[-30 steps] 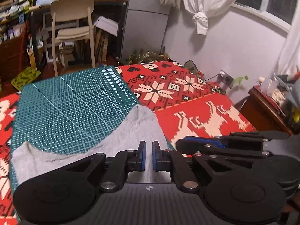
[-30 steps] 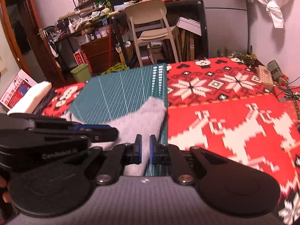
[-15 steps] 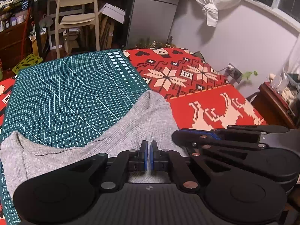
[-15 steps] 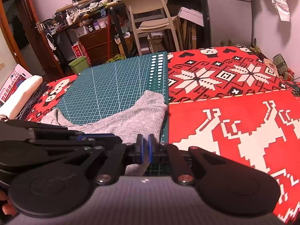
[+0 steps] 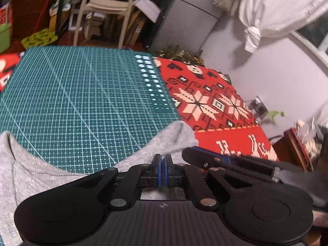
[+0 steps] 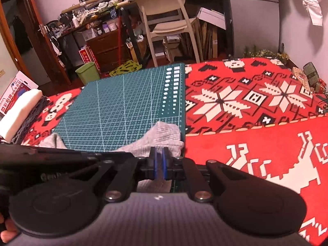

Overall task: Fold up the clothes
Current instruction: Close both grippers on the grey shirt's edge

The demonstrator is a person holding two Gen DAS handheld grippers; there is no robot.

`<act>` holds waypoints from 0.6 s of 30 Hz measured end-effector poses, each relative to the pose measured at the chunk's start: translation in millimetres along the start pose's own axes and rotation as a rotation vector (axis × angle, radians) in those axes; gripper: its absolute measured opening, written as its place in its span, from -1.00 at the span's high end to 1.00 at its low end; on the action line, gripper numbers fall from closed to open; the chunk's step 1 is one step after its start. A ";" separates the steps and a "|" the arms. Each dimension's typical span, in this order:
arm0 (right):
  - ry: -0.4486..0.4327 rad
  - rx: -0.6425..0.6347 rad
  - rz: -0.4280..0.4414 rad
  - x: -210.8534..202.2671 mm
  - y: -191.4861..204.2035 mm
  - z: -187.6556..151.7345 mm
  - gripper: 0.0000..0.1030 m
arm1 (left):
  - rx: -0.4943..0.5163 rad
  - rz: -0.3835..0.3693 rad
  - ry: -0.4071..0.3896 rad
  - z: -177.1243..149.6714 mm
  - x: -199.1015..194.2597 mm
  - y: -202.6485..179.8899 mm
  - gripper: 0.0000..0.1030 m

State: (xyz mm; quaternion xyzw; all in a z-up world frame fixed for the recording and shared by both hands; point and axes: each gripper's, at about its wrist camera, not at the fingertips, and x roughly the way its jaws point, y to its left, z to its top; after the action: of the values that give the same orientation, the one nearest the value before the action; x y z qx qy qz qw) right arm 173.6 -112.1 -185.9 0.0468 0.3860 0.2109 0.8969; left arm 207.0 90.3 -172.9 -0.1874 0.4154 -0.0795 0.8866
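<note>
Left wrist view shows both grippers, left gripper point(image 5: 163, 169) and right gripper point(image 6: 158, 165), fingers now pinched together on the grey garment point(image 5: 37, 176) that's dropped lower onto the cutting mat point(image 5: 82, 102) ahead, so the fold's probably landing.

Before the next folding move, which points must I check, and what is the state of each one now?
1. Left gripper shut: ok, pads together.
2. Right gripper shut: ok, narrow gap only.
3. Gray garment really pinched by each gripper: cannot tell, the cloth edge is hidden at the pads.
4. Cutting mat ahead free for the fold: ok.
5. Grippers apart from each other: ok, close but not touching.
6. Garment's right edge inside the mat: ok, close to its border.
</note>
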 end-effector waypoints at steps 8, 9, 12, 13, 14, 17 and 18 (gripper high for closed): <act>-0.025 -0.010 0.005 3.8 2.0 9.7 0.89 | -0.037 -0.025 -0.009 5.1 3.0 5.2 0.94; -0.014 -0.008 0.000 8.6 1.2 11.0 0.89 | -0.040 -0.025 -0.010 5.6 3.9 5.8 0.94; -0.006 0.005 0.009 17.0 -1.6 12.8 0.89 | -0.057 -0.027 -0.012 7.7 4.8 9.0 0.94; -0.009 -0.003 0.007 16.3 -0.8 14.6 0.89 | -0.062 -0.028 -0.013 7.7 4.4 10.3 0.94; -0.017 -0.011 0.003 15.1 0.5 16.5 0.89 | -0.063 -0.029 -0.015 8.2 4.5 11.0 0.94; -0.024 -0.015 -0.002 18.1 2.7 23.2 0.89 | -0.075 -0.032 -0.018 9.2 4.8 13.4 0.94; -0.017 -0.010 0.000 21.5 2.8 24.9 0.89 | -0.074 -0.031 -0.017 8.9 5.0 13.4 0.94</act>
State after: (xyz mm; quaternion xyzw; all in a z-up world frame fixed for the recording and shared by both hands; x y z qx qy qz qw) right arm 203.6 -98.7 -182.3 0.0440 0.3773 0.2126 0.9003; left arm 216.8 103.5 -176.6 -0.2273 0.4073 -0.0764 0.8812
